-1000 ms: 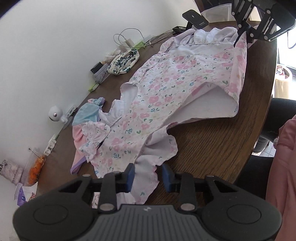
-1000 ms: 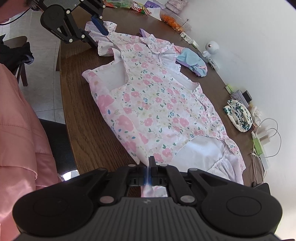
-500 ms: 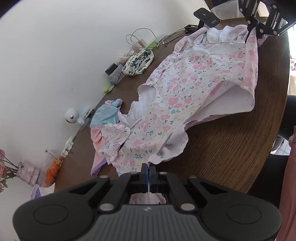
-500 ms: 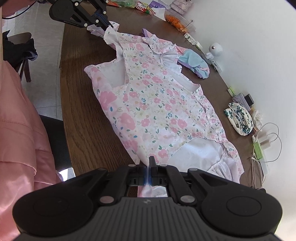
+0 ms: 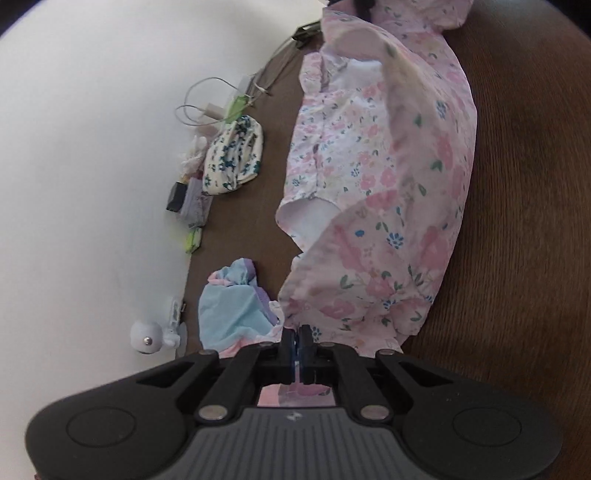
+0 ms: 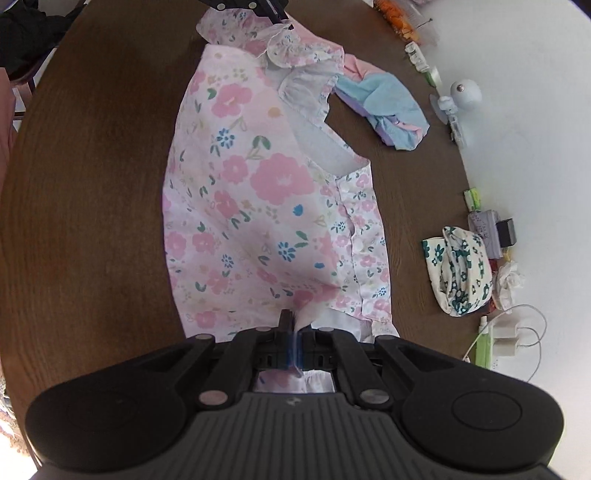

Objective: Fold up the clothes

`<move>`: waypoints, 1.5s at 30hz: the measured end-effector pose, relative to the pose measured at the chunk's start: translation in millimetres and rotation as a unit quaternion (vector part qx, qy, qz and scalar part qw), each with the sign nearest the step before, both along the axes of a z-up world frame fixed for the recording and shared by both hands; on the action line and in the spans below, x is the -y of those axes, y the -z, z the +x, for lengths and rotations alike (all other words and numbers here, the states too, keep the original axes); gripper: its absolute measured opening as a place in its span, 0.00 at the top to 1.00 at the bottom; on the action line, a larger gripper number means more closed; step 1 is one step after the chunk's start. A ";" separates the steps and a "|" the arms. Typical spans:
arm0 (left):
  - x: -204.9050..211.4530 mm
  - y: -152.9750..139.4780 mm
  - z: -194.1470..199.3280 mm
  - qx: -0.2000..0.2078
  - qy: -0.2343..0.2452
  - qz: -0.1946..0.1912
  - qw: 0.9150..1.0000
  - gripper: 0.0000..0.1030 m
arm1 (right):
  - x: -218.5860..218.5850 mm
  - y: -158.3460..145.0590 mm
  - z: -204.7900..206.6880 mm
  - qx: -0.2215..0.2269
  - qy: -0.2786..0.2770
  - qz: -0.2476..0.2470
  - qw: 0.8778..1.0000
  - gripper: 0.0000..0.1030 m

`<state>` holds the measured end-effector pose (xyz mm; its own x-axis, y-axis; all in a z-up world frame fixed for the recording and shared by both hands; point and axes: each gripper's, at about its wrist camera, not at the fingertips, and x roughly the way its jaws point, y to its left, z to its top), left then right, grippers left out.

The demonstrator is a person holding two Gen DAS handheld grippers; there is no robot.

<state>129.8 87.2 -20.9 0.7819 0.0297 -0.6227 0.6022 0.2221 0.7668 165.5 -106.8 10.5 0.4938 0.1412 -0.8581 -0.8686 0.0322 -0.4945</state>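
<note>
A pink floral dress (image 5: 388,192) (image 6: 251,206) lies lengthwise on the brown wooden table (image 5: 524,258) (image 6: 96,177), its near side lifted and folded over towards the wall. My left gripper (image 5: 296,334) is shut on the ruffled edge at one end of the dress. My right gripper (image 6: 293,323) is shut on the fabric at the opposite end. The left gripper's black fingertips (image 6: 273,9) show at the top of the right wrist view, holding the ruffle. A light blue and pink garment (image 5: 231,306) (image 6: 384,107) lies crumpled beside the dress near the wall.
Along the white wall stand a floral pouch (image 5: 234,158) (image 6: 460,269), a small white round camera (image 5: 147,338) (image 6: 463,90), a white charger with cable (image 5: 208,110) (image 6: 511,332), small boxes (image 6: 491,232) and a bag of orange snacks (image 6: 400,18). Bare wood (image 6: 85,258) lies on the side away from the wall.
Both grippers have carried the held side of the dress up and over towards the wall, so the fabric now lies doubled. The left gripper shut on the ruffle about a second ago.
</note>
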 end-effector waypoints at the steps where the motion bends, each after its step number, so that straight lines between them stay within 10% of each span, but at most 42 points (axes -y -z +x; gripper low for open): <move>1: -3.4 2.9 8.1 -0.018 -0.002 -0.003 1.000 0.96 | -1.3 5.9 11.6 -0.011 0.001 -0.004 1.000 0.98; 10: -60.3 -38.5 26.3 -0.100 -0.062 -0.209 0.971 0.57 | 7.2 29.9 49.8 -0.089 0.024 0.043 0.995 0.97; 16: -108.7 -60.2 -2.5 -0.117 -0.148 -0.390 0.901 0.46 | 11.9 32.5 48.5 -0.093 0.029 0.058 0.994 0.97; 20: -116.0 -43.0 -20.5 -0.126 -0.220 -0.443 0.860 0.46 | 13.9 33.6 48.8 -0.091 0.036 0.066 0.993 0.96; 28: -144.8 -20.7 -40.9 -0.119 -0.361 -0.541 0.750 0.51 | 16.2 35.0 44.9 -0.082 0.043 0.081 0.992 0.96; 31: -148.6 -17.1 -37.0 -0.125 -0.368 -0.564 0.729 0.61 | 17.4 35.1 44.8 -0.080 0.046 0.087 0.992 0.96; 40: -137.7 -2.3 -18.9 -0.143 -0.369 -0.567 0.723 0.96 | 23.2 33.9 44.5 -0.087 0.056 0.108 0.989 0.96; 45: -138.0 -11.4 -24.2 -0.125 -0.355 -0.527 0.762 0.99 | 26.6 32.1 48.9 -0.105 0.056 0.113 0.986 0.96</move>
<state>105.6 225.1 -9.5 0.6551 -0.2283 -0.7202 0.1402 0.9734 -0.1810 214.4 -133.5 -21.6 0.3322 0.2951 -0.8958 -0.9356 0.2233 -0.2734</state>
